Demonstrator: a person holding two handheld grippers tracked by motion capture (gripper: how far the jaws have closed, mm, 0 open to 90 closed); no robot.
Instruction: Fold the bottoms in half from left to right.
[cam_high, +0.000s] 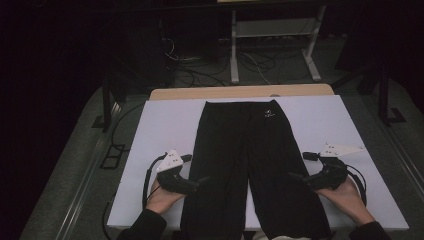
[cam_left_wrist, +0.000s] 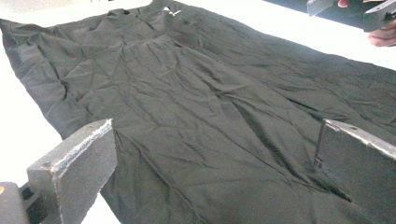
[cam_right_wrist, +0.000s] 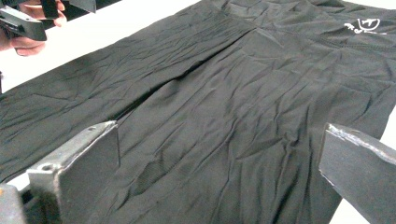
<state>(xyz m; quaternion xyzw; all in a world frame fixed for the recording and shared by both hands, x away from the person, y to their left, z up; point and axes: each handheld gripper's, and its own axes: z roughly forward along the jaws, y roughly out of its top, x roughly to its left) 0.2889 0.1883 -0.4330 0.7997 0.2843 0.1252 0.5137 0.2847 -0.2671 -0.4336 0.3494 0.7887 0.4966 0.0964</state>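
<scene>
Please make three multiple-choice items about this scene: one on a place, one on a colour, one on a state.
1. Where does the small white logo sit on the black fabric trousers?
A. near the waistband
B. at a leg hem
C. at a knee

2. What colour is the flat board under the trousers?
A. red
B. white
C. green

3. How are the left gripper and right gripper?
A. both shut on cloth
B. one open
C. both open

Answers: 1 A, the logo lies at the far waist end. 2 B, the board shows white. 3 C, fingers stand apart, gripping nothing.
</scene>
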